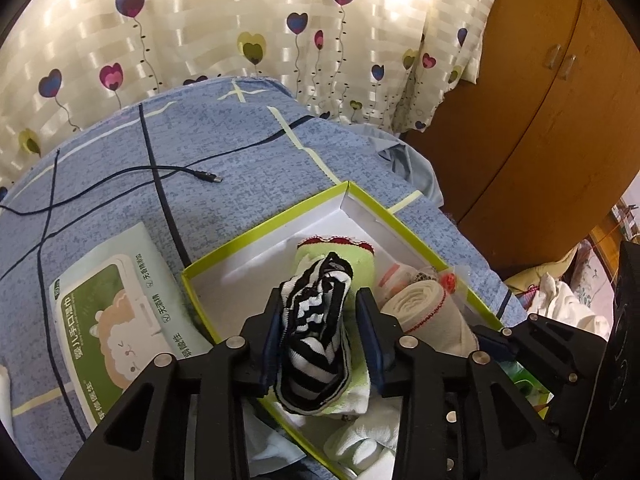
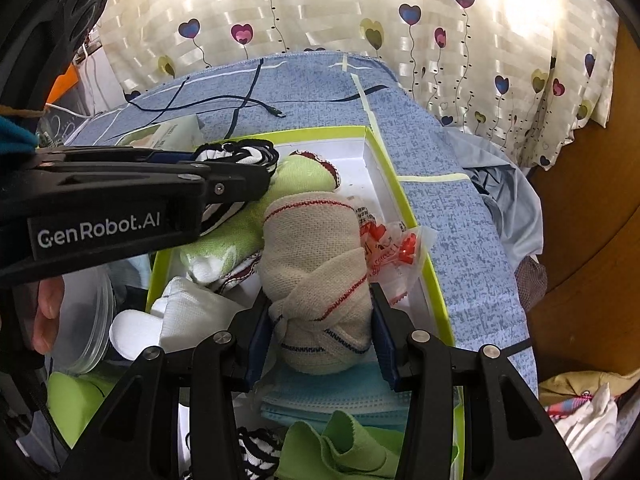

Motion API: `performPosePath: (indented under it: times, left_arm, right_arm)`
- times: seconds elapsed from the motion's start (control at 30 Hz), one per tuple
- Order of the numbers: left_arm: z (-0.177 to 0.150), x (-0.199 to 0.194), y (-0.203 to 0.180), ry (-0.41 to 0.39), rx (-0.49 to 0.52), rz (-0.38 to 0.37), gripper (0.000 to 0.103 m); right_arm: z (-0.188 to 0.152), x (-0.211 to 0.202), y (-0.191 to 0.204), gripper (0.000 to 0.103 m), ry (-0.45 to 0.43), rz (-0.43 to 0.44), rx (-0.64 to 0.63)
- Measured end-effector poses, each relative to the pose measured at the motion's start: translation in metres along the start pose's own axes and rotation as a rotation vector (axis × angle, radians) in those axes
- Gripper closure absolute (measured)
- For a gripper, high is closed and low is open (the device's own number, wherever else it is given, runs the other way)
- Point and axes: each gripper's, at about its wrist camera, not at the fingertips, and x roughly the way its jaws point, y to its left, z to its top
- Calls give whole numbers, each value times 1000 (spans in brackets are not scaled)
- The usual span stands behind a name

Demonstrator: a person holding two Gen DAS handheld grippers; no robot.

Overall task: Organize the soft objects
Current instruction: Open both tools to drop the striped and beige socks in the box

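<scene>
Left wrist: striped sock [image 1: 316,344] lies between left gripper's [image 1: 322,300] parted, non-pinching fingers.

I saw a blue patterned bedsheet [image 1: 248,168] crossed by dark and pale lines. On it lay a thin black cable [image 1: 160,172] and a green-and-white pack of wet wipes [image 1: 116,320]. Behind the bedsheet hung a cream curtain with heart balloons [image 1: 240,32]; right of it stood a brown wooden cupboard [image 1: 540,100].

Bed [image 1: 248,168] carried blue patterned sheet; directly on it lay green-rimmed box [image 1: 280,220], wet-wipes pack [image 1: 116,320] beside it, black cable [image 1: 160,170] farther back.
</scene>
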Motion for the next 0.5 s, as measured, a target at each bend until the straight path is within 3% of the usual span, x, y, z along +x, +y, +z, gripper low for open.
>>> performPosePath:
  times: [0.13,0.5]
  left_arm:
    - [-1,-1,-3,-3,4,-10,57]
    - [-8,-15,-3,-24,-5,-23,47]
  right_arm:
    - [-2,-3,-2,56,-9,-5,8]
    - [-4,-17,-1,54,-43,10,25]
